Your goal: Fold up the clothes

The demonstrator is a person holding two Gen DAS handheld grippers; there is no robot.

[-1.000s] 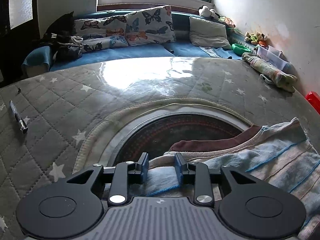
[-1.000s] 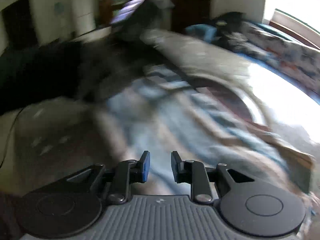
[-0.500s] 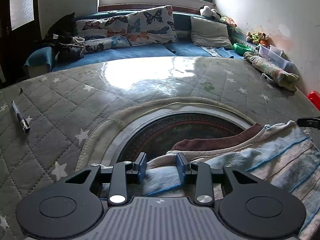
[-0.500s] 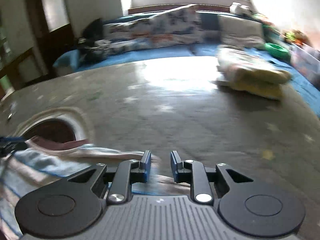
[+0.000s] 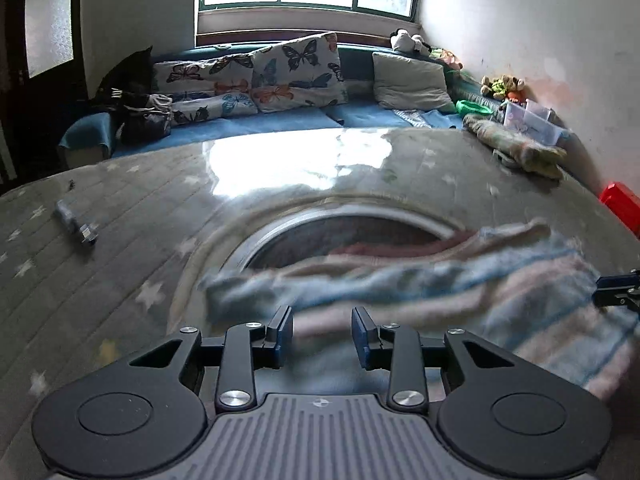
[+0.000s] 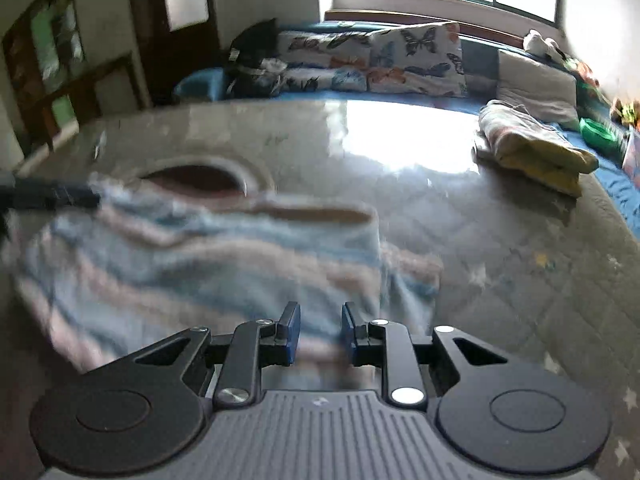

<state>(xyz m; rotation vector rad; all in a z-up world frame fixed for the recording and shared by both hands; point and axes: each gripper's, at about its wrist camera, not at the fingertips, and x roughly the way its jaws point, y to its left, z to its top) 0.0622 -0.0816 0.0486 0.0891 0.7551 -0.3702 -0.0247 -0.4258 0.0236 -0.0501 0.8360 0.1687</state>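
- A striped shirt [image 5: 460, 292], in blue, pink and cream, is being shown spread on a grey starred quilt [image 5: 120, 216]; its collar end is lying over a round dark opening [image 5: 340, 236] in the quilt. The shirt is blurred in both views.
- The left gripper [image 5: 322, 330] is being held at 6 o'clock in its own view, fingers parted with a clear gap; shirt fabric is lying in and beyond that gap, but whether it is being touched cannot be told.
- The right gripper [image 6: 316, 332] is likewise being held with fingers parted over the shirt's near edge, nothing visibly pinched.
- In the left view, the right gripper's tip is being seen at 3 o'clock, at the shirt's edge.
- A folded pile [image 6: 536, 148] is lying at 2 o'clock in the right view, well apart from the shirt.
- A pen [image 5: 76, 224] is lying at 9 o'clock in the left view.
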